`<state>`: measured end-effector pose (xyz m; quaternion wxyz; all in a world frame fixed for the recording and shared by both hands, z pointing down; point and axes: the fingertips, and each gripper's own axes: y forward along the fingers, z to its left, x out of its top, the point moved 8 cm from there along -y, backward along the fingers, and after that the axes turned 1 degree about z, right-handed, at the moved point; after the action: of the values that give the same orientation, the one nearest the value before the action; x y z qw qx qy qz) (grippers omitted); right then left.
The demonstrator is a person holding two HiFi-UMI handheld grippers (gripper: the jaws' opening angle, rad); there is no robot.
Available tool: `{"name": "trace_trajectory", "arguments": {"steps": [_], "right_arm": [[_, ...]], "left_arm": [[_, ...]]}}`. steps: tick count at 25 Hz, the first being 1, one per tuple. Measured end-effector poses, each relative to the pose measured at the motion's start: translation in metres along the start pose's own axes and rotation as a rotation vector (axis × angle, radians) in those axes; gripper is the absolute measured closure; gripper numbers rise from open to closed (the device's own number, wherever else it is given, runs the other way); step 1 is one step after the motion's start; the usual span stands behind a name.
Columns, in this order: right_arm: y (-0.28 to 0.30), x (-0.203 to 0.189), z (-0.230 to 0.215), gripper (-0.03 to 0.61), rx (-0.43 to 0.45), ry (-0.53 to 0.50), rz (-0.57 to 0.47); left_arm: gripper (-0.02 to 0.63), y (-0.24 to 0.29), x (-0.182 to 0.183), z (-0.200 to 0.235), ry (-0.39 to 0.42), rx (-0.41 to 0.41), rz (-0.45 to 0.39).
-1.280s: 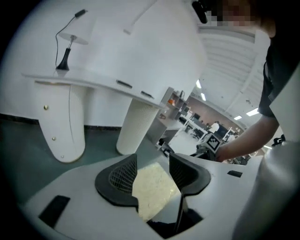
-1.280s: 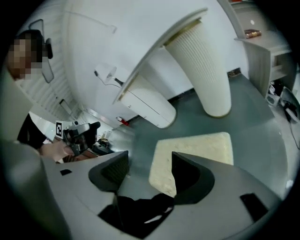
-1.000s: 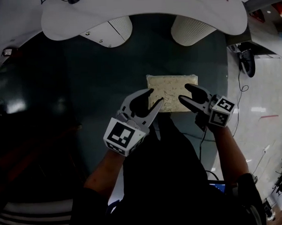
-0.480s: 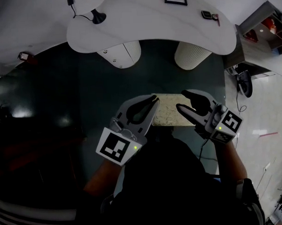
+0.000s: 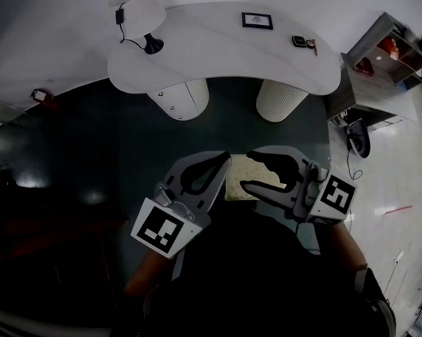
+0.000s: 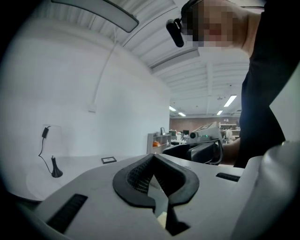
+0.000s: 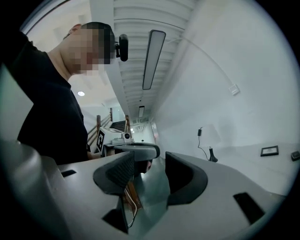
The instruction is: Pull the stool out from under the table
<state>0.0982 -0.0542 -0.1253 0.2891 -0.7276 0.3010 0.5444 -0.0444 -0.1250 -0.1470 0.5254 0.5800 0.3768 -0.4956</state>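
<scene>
The stool (image 5: 236,174) shows only as a strip of its beige seat between my two grippers, on the dark floor in front of the white table (image 5: 220,49). Both grippers are raised above it and touch nothing. My left gripper (image 5: 225,159) (image 6: 153,161) is shut, its pads together with nothing between them. My right gripper (image 5: 246,171) (image 7: 150,169) is open; its jaws have just been closing and the gap between them is empty. Each gripper appears in the other's view: the right gripper (image 6: 206,140) and the left gripper (image 7: 133,150).
Two pale round table legs (image 5: 183,99) (image 5: 281,100) stand beyond the stool. On the table are a small framed card (image 5: 257,20) and a black stand with a cable (image 5: 152,42). A shelf unit (image 5: 374,59) and a dark object (image 5: 356,137) are on the right.
Both grippers have risen off the stool seat toward the camera. The left jaws have shut and the right jaws have narrowed. More of the table now shows.
</scene>
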Motion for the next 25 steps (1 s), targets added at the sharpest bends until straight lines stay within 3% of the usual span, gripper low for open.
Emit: {"name": "trace_trajectory", "arguments": {"steps": [5,10,16,25], "right_arm": [[0.015,0.015,0.009,0.391,0.005,-0.015,-0.012],[0.019,0.022,0.017,0.393,-0.079,-0.048,-0.015],[0.016,0.024,0.015,0.509,-0.181,-0.053,0.004],[0.010,0.030,0.013,0.555,-0.274,-0.086,0.024]], "left_arm": [[0.601,-0.007,0.005,0.001,0.030,0.001,0.008],[0.601,-0.015,0.008,0.008,0.017,0.074,-0.001],[0.601,-0.027,0.006,0.021,-0.031,0.147,0.001],[0.601,-0.037,0.010,0.030,-0.044,0.203,0.001]]}}
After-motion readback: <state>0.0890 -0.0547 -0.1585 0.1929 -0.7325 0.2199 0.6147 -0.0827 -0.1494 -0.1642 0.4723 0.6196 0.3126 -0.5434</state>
